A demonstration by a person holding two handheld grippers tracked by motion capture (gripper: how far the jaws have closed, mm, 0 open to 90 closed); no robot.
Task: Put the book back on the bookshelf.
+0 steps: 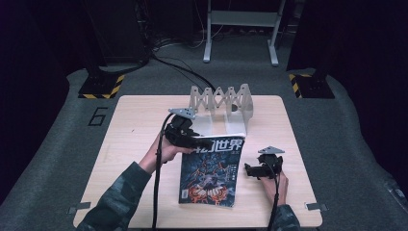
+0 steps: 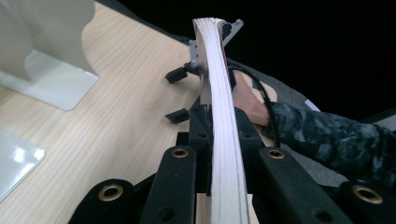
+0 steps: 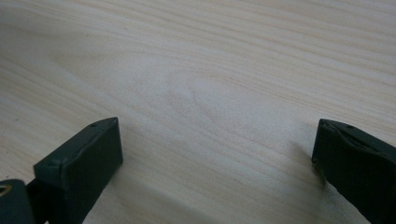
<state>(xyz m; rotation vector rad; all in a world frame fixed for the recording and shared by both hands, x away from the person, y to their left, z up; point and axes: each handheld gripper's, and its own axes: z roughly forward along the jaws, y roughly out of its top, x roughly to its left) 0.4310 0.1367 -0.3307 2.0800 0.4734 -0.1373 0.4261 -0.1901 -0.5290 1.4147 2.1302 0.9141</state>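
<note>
Where the left gripper (image 1: 199, 143) clamps it at its top left corner, the magazine (image 1: 210, 172) sits near the middle of the table (image 1: 139, 120), its dark illustrated cover facing up and its lower edge toward the person. In the left gripper view the magazine (image 2: 219, 107) stands edge-on between the two black jaws, which are pressed together on its page block. The right gripper (image 1: 251, 171) lies just beside the magazine's right edge, not touching it, held in the right hand (image 1: 276, 185); in the right gripper view its jaws stand wide apart over bare wood, with nothing between them. The left hand (image 1: 166, 151) grips the left tool at the magazine's left side. A white accordion-style rack (image 1: 222, 103) stands behind the magazine, near the table's far edge, its base plate (image 1: 219, 127) just beyond the magazine's top. Black cables (image 1: 156, 192) trail from both tools toward the person.
</note>
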